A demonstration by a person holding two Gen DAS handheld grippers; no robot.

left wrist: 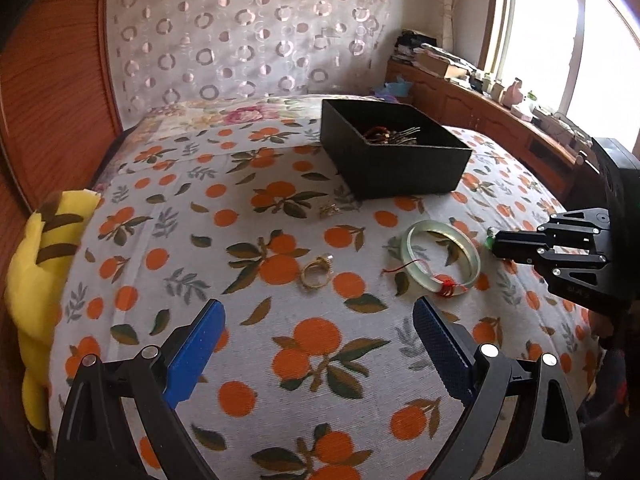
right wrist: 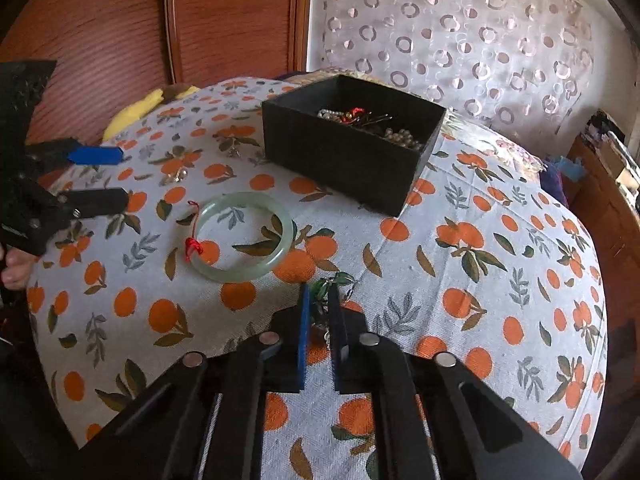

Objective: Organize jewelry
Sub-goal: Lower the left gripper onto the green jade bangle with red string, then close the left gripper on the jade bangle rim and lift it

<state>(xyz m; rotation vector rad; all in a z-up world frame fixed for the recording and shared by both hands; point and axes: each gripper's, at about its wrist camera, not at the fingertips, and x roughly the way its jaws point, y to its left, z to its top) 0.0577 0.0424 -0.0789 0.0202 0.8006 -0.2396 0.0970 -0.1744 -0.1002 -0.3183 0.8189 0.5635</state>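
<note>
the right gripper [right wrist: 320, 304] is pinching shut on a little green pendant [right wrist: 325, 287] just off the bedspread [right wrist: 460, 280] while the left gripper [left wrist: 316, 328] is hanging wide open, so honestly it's looking slippy enough to drop before the black box [right wrist: 344, 160].

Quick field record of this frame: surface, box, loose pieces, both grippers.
surface: orange-print cloth
box: black box, open top, already holds jewelry
bangle: pale green bangle with red thread, flat on the cloth, near side of the box
gold ring: gold ring on the cloth, left of the bangle
left gripper: left gripper, jaws open, empty
right gripper: right gripper, jaws shut on small green pendant
</note>
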